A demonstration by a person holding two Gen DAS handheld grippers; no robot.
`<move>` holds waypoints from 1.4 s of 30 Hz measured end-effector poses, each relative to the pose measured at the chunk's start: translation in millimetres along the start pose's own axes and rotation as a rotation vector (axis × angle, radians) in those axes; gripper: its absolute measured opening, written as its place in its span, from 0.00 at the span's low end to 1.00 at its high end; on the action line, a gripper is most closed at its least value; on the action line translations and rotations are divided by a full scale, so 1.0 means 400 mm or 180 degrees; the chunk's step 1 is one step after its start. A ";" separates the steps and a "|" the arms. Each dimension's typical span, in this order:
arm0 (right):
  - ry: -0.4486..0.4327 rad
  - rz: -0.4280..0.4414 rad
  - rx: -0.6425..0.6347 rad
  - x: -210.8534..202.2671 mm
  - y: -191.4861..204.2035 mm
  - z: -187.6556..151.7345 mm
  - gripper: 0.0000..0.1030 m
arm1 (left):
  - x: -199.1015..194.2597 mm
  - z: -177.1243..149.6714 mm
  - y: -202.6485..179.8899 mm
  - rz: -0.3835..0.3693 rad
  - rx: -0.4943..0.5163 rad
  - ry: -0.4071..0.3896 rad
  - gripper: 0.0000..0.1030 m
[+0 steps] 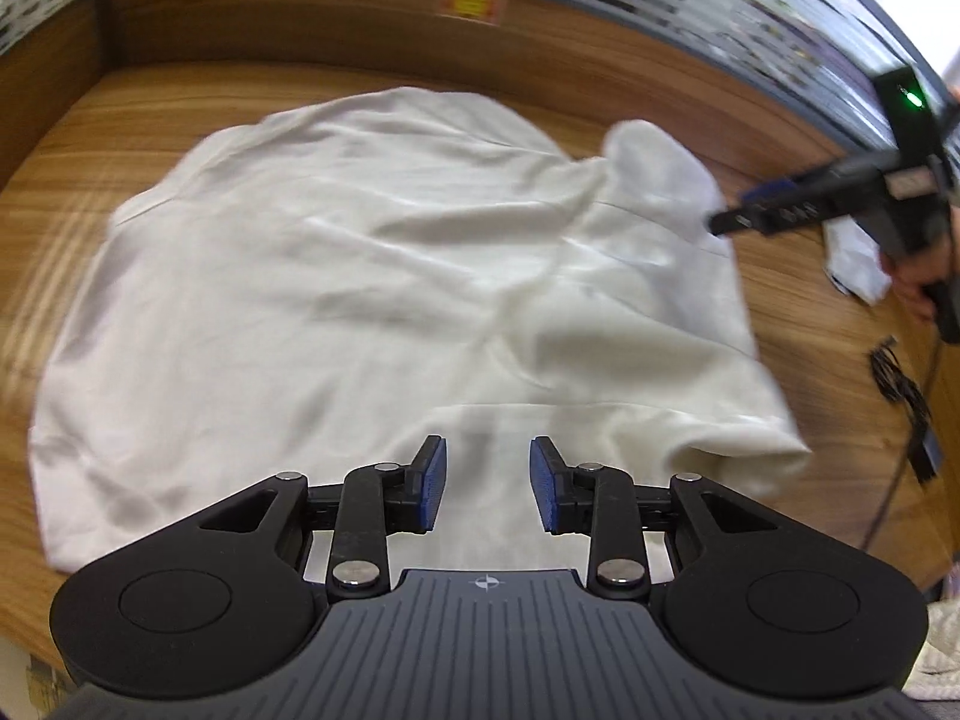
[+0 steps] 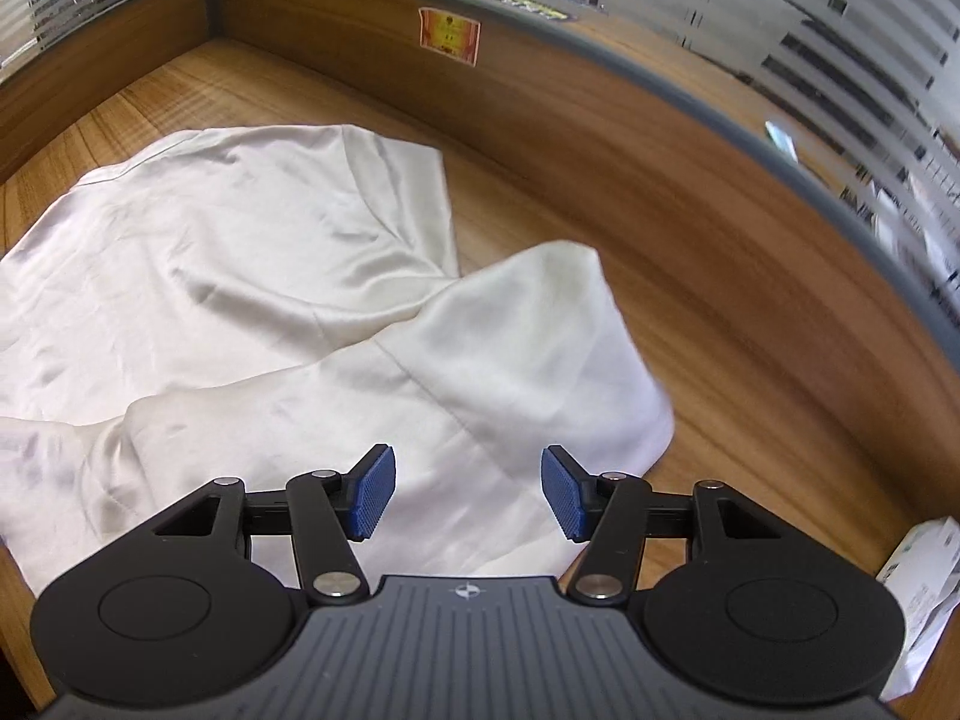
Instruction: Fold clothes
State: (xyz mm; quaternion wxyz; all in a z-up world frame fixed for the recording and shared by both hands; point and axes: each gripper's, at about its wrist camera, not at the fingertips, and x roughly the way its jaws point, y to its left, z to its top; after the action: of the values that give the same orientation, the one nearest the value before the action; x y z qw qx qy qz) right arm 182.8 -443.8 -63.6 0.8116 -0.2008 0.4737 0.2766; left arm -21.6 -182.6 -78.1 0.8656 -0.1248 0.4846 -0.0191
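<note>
Both hand-held grippers, left [image 1: 487, 483] and right [image 2: 468, 492], are held open and empty over the white garment [image 1: 336, 276], judged soft, light, best pinched at its hem.

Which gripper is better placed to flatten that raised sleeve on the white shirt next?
Probably the right gripper. It is open just above the humped sleeve of the white shirt. The left gripper, also open, hangs over flat cloth near the shirt's middle.
</note>
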 end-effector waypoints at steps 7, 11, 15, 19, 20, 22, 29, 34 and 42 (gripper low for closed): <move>0.0080 0.0079 -0.0076 0.021 0.027 0.062 0.59 | -0.001 0.015 0.134 0.0530 -0.0249 0.0051 0.40; 0.0094 0.0153 -0.0139 0.052 0.056 0.144 0.59 | -0.011 0.029 0.214 0.0713 -0.0280 0.0017 0.41; 0.0075 0.0183 -0.0144 0.088 0.091 0.223 0.59 | -0.006 0.046 0.299 0.0831 -0.0267 0.0088 0.43; 0.0046 0.0212 -0.0293 0.146 0.158 0.307 0.59 | 0.007 0.064 0.379 0.0873 -0.0261 0.0155 0.43; 0.0040 0.0211 -0.0345 0.161 0.175 0.326 0.59 | 0.009 0.066 0.387 0.0875 -0.0261 0.0166 0.43; 0.0038 0.0202 -0.0420 0.188 0.207 0.359 0.59 | 0.016 0.076 0.420 0.0866 -0.0258 0.0190 0.43; 0.0021 0.0326 -0.0886 0.283 0.306 0.460 0.59 | 0.038 0.102 0.472 0.0830 -0.0237 0.0191 0.43; 0.0026 0.0311 -0.1354 0.334 0.348 0.519 0.59 | 0.056 0.110 0.489 0.0828 -0.0128 0.0200 0.43; 0.0052 0.0575 -0.1989 0.397 0.392 0.620 0.55 | 0.076 0.127 0.520 0.0737 -0.0014 0.0186 0.43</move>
State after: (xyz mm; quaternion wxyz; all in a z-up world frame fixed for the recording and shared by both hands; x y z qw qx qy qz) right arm 308.8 -136.6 -97.0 0.6791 -0.3997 0.3883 0.4779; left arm 19.0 24.0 -126.9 0.8473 -0.0693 0.5208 0.0784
